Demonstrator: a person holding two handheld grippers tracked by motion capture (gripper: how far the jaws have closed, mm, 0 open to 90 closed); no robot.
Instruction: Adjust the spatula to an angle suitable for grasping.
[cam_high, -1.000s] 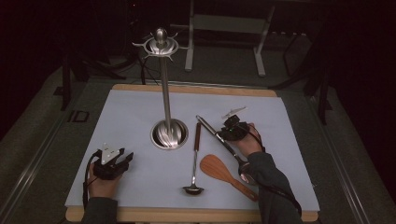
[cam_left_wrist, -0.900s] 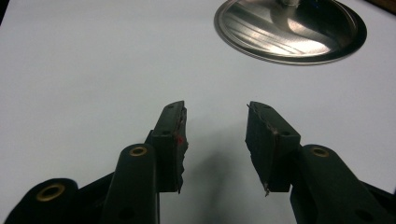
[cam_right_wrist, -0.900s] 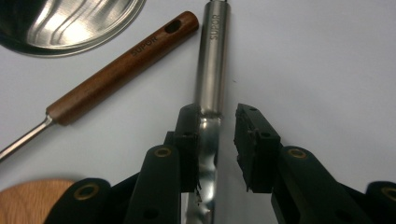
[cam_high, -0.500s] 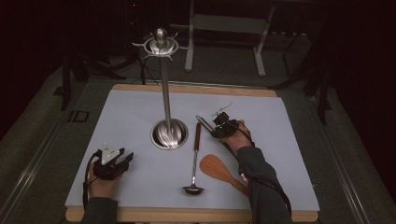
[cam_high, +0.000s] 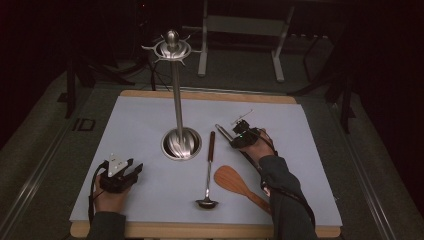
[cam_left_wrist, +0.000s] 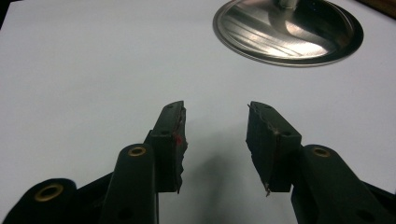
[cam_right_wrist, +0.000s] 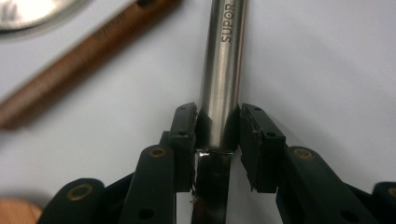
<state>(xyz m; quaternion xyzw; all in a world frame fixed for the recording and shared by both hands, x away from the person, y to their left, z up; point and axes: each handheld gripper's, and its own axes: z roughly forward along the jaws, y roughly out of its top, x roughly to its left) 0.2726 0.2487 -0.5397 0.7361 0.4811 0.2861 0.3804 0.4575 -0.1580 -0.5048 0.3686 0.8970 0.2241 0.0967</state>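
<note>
My right gripper (cam_right_wrist: 217, 128) has its jaws around the steel handle (cam_right_wrist: 223, 70) of a utensil lying on the white mat (cam_high: 310, 150). The handle is smooth, so it may slip. My left gripper (cam_left_wrist: 215, 140) waits with jaws apart.

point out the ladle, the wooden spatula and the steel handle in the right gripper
ladle (cam_high: 206, 203), high view, on its bowl
wooden spatula (cam_high: 231, 178), high view, on its blade
steel handle (cam_right_wrist: 223, 74), right gripper view, on its shaft
</note>
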